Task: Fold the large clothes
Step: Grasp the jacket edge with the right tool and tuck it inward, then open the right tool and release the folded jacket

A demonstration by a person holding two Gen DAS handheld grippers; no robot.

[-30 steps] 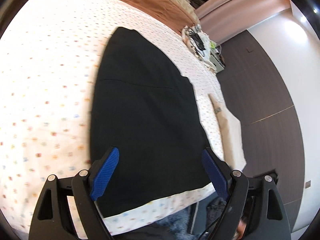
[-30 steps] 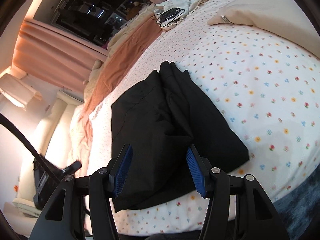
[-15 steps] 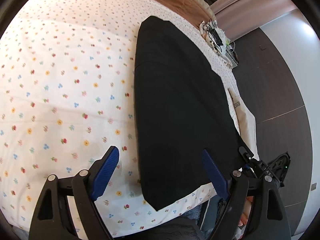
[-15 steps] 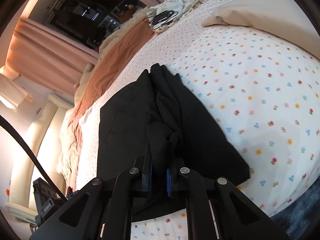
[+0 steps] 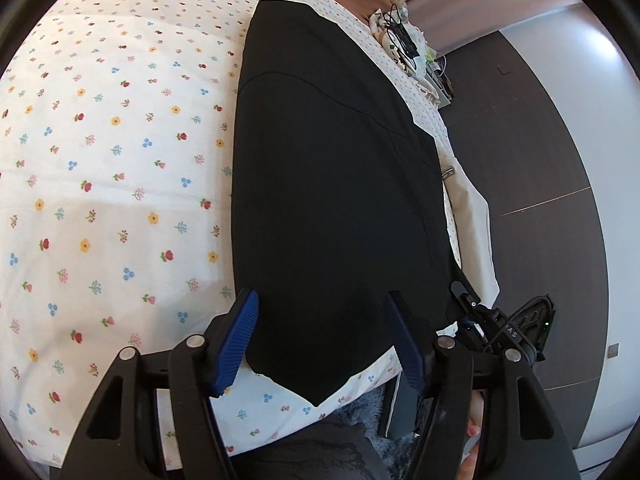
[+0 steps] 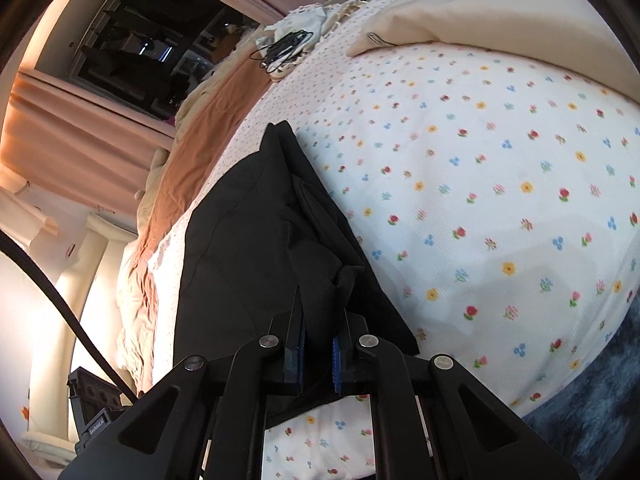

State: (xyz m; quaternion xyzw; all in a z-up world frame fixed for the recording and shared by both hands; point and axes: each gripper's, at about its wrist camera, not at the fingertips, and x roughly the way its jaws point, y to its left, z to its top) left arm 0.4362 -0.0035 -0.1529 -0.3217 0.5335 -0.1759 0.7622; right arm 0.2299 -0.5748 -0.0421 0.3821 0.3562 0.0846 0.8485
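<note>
One bed (image 5: 100, 184) with a flower-print sheet fills both views, and one black garment (image 5: 336, 184) lies flat along it, its near corner reaching the bed's edge. One cream pillow (image 6: 500, 4) lies near the bed's far side. Of the two claws, the left claw (image 5: 326, 338) has just been narrowing, its blue pads apart over the garment's near end without touching it, while the right claw (image 6: 318, 350) is clamped on a bunched fold of the garment.
</note>
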